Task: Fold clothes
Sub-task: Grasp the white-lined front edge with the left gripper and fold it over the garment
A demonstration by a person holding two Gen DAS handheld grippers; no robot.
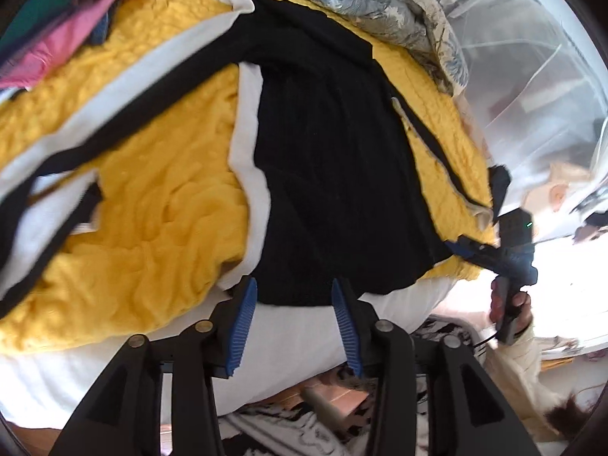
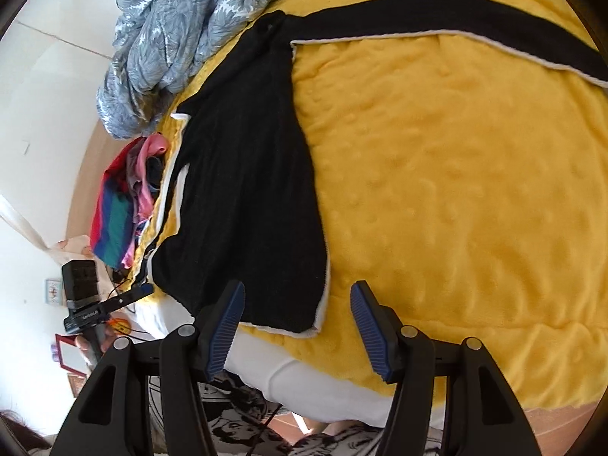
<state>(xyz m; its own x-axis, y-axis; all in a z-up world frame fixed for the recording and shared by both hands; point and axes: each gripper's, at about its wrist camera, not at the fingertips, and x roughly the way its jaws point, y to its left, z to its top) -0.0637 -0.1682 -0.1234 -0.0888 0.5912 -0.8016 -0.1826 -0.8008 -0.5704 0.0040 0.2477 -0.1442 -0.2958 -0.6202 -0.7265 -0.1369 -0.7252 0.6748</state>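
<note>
Black knit with white trim, the garment point(image 2: 247, 190) lies spread flat on the yellow blanket point(image 2: 456, 190) that covers the bed, its hem at the blanket's near edge and one long sleeve point(image 2: 456, 26) stretched out across the far side. In the left wrist view the same garment point(image 1: 323, 152) shows a white band down its side, and a second sleeve point(image 1: 125, 114) runs off toward the blanket's left edge.

The left gripper point(image 1: 292, 292) has its blue-padded fingers spread, one on each side of the hem at the near edge, not pinching the cloth. The right gripper point(image 2: 296, 296) is likewise spread wide, its jaws straddling the hem's white-trimmed corner just above the blanket edge.

A white mattress point(image 2: 285, 376) shows under the blanket's near edge. A grey leaf-print quilt point(image 2: 171, 38) is heaped at the far corner. A pile of coloured clothes point(image 2: 121, 209), pink, red, blue and green, sits by the blanket's edge beside the garment.
</note>
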